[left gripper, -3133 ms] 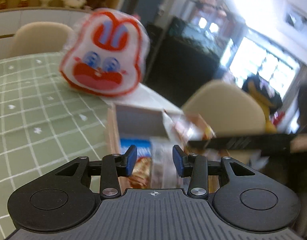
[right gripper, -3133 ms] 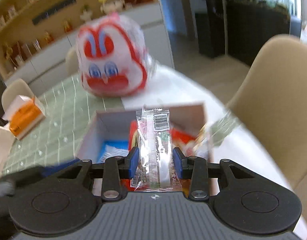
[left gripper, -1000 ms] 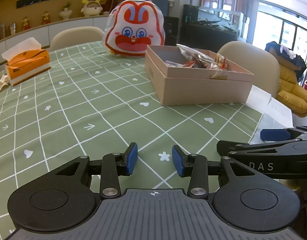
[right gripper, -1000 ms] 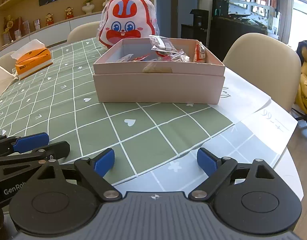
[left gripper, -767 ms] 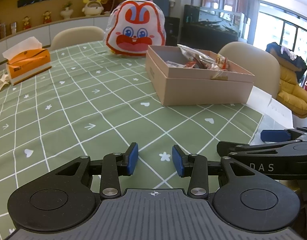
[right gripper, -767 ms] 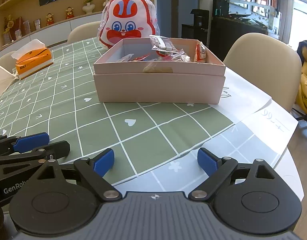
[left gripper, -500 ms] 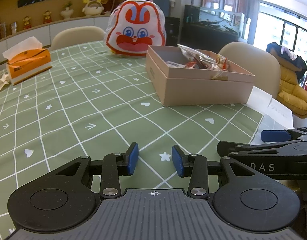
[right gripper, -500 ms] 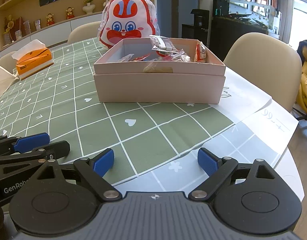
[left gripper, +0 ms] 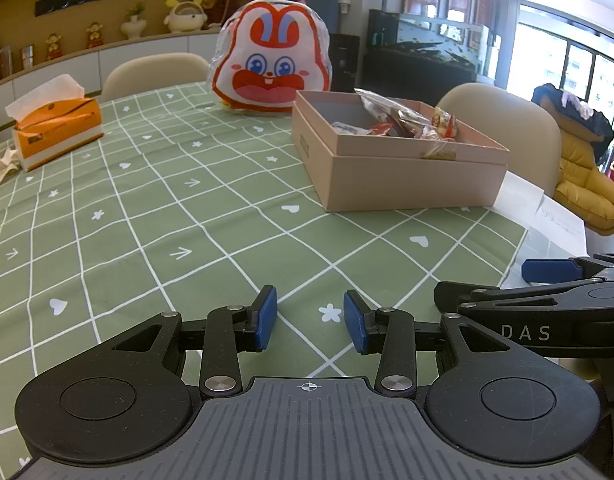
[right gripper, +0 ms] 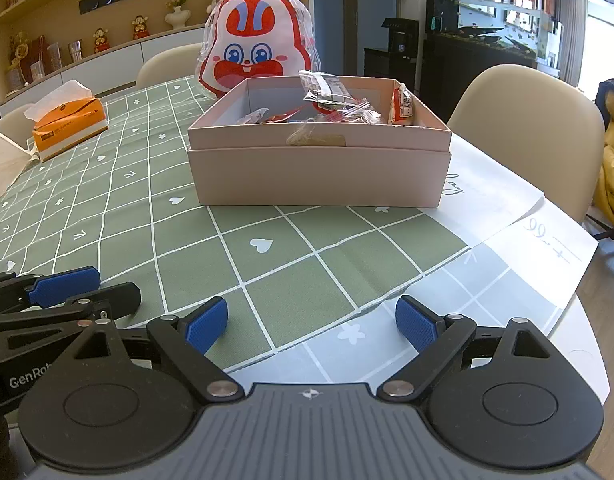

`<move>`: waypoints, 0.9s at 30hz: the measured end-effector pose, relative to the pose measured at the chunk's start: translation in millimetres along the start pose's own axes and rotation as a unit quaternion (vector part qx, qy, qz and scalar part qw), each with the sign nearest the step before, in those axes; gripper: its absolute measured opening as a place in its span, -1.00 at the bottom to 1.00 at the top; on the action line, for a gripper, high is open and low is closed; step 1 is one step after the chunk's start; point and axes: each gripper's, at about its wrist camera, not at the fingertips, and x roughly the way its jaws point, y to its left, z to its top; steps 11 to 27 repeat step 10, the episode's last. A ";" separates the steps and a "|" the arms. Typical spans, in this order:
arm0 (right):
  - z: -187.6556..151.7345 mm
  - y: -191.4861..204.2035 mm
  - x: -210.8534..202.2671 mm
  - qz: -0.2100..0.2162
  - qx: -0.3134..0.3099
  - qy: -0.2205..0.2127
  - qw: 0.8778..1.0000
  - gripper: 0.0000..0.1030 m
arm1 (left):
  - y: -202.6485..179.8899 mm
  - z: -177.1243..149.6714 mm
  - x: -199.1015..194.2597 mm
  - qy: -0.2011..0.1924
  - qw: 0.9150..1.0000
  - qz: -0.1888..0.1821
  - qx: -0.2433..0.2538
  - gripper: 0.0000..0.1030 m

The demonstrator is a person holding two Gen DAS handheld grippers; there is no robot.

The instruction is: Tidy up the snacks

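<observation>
A pink cardboard box (left gripper: 411,178) (right gripper: 319,174) stands on the green checked tablecloth and holds several wrapped snacks (left gripper: 403,122) (right gripper: 331,98). My left gripper (left gripper: 310,316) is partly open and empty, low over the cloth near the table's front edge. My right gripper (right gripper: 311,324) is wide open and empty, also near the front edge, facing the box. Each gripper shows at the side of the other's view, the right one (left gripper: 547,300) and the left one (right gripper: 59,292).
A red and white rabbit-face bag (left gripper: 273,72) (right gripper: 259,50) stands behind the box. An orange tissue box (left gripper: 55,132) (right gripper: 69,122) sits at the far left. Beige chairs (right gripper: 523,128) ring the table. White paper sheets (right gripper: 507,216) lie at the right edge.
Three seconds ago my right gripper held a clear snack packet over the box; now it is open and empty, pulled back. Both grippers have barely moved in the last second.
</observation>
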 end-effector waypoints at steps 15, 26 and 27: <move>0.5 3.4 0.5 0.001 -0.003 0.002 1.000 0.80 | -0.2 0.2 -0.2 0.000 1.000 -0.001 -0.001 -0.17; 0.5 3.4 0.5 0.001 -0.003 0.002 1.000 0.80 | -0.2 0.2 -0.2 0.000 1.000 -0.001 -0.001 -0.17; 0.5 3.4 0.5 0.001 -0.003 0.002 1.000 0.80 | -0.2 0.2 -0.2 0.000 1.000 -0.001 -0.001 -0.17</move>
